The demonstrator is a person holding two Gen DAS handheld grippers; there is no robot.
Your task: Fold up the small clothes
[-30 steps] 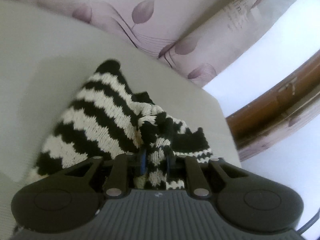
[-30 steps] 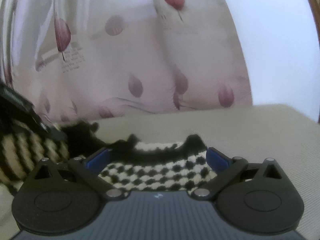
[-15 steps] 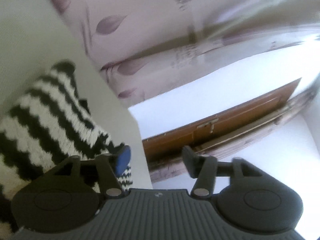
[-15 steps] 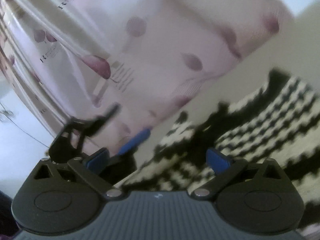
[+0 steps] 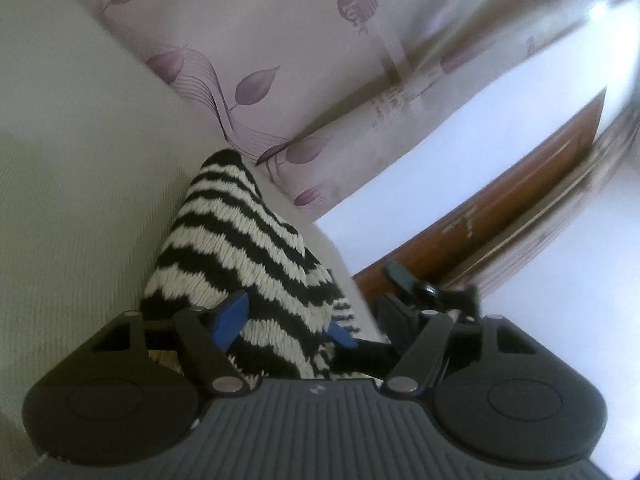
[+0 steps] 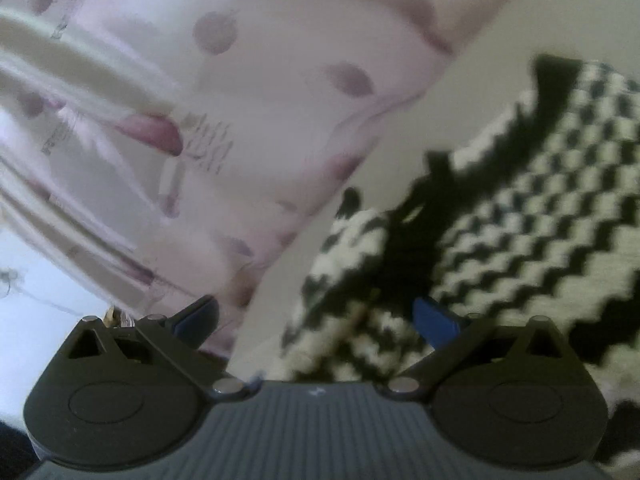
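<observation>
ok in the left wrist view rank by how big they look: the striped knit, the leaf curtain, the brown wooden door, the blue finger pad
1. leaf curtain, widest area
2. striped knit, though nearness to the camera enlarges it, so its place against the curtain is unsure
3. brown wooden door, a narrow band
4. blue finger pad, smallest

Daylight, soft and diffuse; white wall at right of left wrist view overexposed, near blown out. Left wrist view fairly sharp centrally, smeared toward upper right rim. Right wrist view motion-blurred throughout: curtain streaked, knit garment pattern soft. Fisheye bending and dark corner vignette in both views.
</observation>
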